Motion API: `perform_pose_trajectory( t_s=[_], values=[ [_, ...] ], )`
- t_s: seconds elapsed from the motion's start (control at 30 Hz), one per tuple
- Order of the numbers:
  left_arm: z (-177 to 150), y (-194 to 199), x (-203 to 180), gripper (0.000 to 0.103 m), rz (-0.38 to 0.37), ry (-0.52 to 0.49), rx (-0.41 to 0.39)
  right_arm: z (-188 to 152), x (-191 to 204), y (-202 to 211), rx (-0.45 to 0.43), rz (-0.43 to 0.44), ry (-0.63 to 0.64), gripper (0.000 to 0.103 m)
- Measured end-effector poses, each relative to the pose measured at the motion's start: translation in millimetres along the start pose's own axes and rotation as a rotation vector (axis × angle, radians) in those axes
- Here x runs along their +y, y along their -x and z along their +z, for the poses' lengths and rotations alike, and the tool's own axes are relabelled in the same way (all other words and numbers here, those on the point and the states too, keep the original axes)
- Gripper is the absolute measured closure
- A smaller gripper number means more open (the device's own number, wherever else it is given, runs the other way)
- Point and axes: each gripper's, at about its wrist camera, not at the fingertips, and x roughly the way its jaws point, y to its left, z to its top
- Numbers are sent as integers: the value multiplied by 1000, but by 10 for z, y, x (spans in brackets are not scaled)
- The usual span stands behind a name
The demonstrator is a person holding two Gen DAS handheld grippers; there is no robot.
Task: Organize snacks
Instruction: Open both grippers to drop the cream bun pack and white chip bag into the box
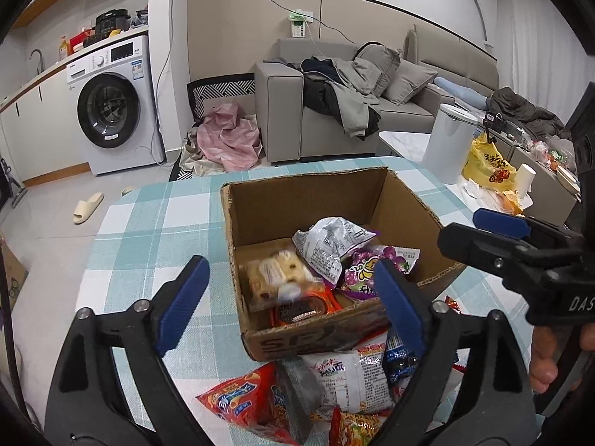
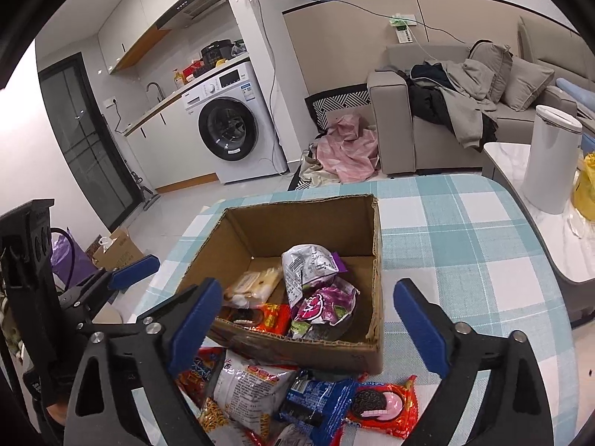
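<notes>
Checked tablecloth (image 2: 465, 245) carries an open-topped box (image 2: 297, 349), so packets drop in from above. Left gripper (image 1: 290, 308) and right gripper (image 2: 308, 327) both hang wide open, holding nothing, spread to span a packet. Several snacks (image 2: 319, 297) lie in the box ahead of the fingers; loose packets (image 2: 256, 383) wait beneath them, just short of the box.

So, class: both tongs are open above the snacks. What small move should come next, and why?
Probably lower the right tongs onto the red cookie packet and close. It lies flat on the tablecloth outside the cardboard box, nearest those open tongs, while several snacks already sit inside the box.
</notes>
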Motion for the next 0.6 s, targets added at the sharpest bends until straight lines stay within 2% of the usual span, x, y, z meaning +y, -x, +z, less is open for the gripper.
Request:
perform_pose_trajectory(
  t_s=[0.07, 0.27, 0.6],
  values=[
    [-29, 71, 5, 1, 12, -6, -10, -19, 1, 37, 0, 5, -1, 3],
    [-151, 266, 59, 1, 9, 6, -19, -112, -7, 145, 1, 24, 5, 1],
    [-441, 501, 191, 1, -3, 43, -15, -363, -1, 334, -3, 9, 28, 1]
  ],
)
